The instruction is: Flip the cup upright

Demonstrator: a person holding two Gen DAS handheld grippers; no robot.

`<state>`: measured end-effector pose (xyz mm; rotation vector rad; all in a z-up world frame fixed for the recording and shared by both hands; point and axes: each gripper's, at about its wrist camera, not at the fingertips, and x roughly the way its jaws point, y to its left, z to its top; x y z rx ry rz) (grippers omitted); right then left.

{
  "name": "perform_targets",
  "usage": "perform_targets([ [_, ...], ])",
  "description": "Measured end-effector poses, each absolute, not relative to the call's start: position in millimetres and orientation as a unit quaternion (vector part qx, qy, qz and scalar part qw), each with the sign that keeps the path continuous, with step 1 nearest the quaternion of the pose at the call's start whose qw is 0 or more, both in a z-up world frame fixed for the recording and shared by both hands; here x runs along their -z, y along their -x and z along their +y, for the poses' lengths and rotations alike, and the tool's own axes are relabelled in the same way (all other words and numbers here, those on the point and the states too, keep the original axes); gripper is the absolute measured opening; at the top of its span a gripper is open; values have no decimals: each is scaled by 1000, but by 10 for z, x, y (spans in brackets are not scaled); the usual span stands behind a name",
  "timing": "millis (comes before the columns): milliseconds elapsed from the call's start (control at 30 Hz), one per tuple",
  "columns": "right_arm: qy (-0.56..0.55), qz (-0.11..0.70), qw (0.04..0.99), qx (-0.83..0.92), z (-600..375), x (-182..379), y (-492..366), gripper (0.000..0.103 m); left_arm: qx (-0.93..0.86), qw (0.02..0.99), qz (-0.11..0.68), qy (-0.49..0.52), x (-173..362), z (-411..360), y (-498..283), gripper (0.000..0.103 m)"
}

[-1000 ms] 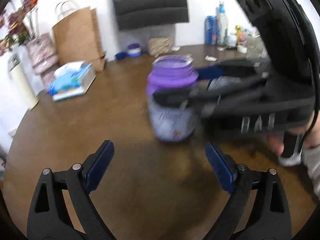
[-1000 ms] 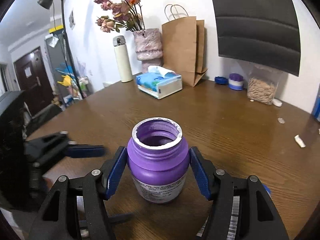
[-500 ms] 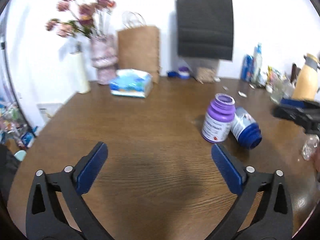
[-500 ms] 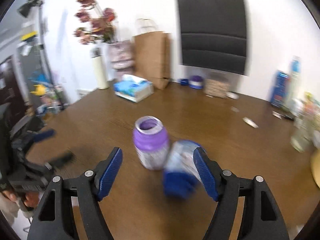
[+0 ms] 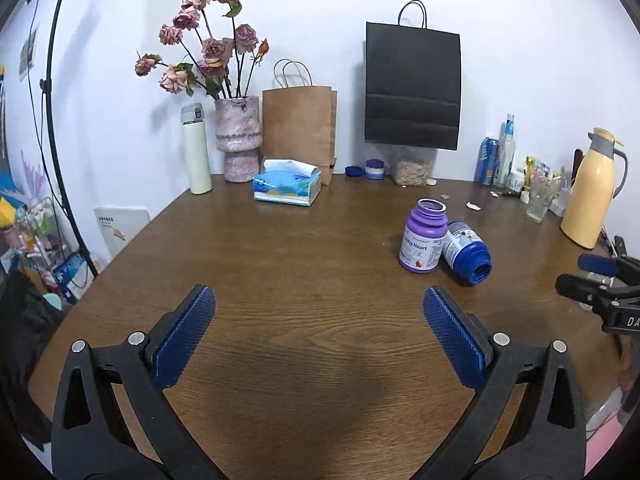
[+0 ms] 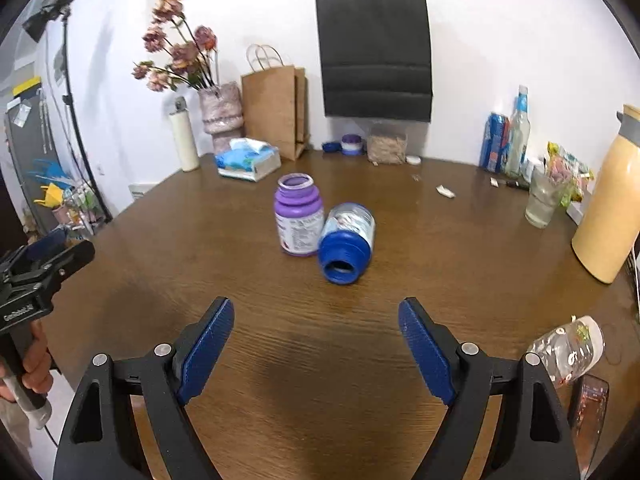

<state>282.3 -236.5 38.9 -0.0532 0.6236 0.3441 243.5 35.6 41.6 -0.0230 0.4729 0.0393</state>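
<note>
A purple bottle (image 5: 423,241) (image 6: 298,221) stands upright with its mouth open on the brown table (image 5: 280,264) (image 6: 440,248). Leaning against its right side, a blue bottle (image 5: 467,250) (image 6: 347,242) lies on its side, mouth toward the table's front edge. My left gripper (image 5: 319,340) is open and empty, well back from both bottles and to their left. My right gripper (image 6: 316,350) is also open and empty, a little short of the blue bottle. Each gripper shows in the other's view, the right gripper (image 5: 592,276) at the right edge and the left gripper (image 6: 44,252) at the left edge.
Along the back wall stand a tissue box (image 5: 287,186), a brown paper bag (image 5: 298,128), a vase of dried flowers (image 5: 237,136) and a white flask (image 5: 196,149). A yellow jug (image 6: 610,200), a glass (image 6: 541,200) and a fallen plastic bottle (image 6: 568,350) crowd the right side.
My right gripper has let go of the purple bottle and drawn back, leaving it upright. My left gripper has pulled far back too. The blue bottle now shows lying beside the purple one.
</note>
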Motion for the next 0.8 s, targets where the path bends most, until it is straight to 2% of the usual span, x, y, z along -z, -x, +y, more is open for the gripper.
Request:
perform_targets([
  [333,21,290,944,-158,-2274,-405,-2646,88,-31,976,213,34,-443,444,-2119,103],
  [500,20,235,959,-160,-2304,-413,-2050,88,-39,978,200,46,-300,485,-1592,103],
  [800,18,208,958,-198,-2143,-148,-1317,88,-62,986,153,8,-64,393,-874,103],
])
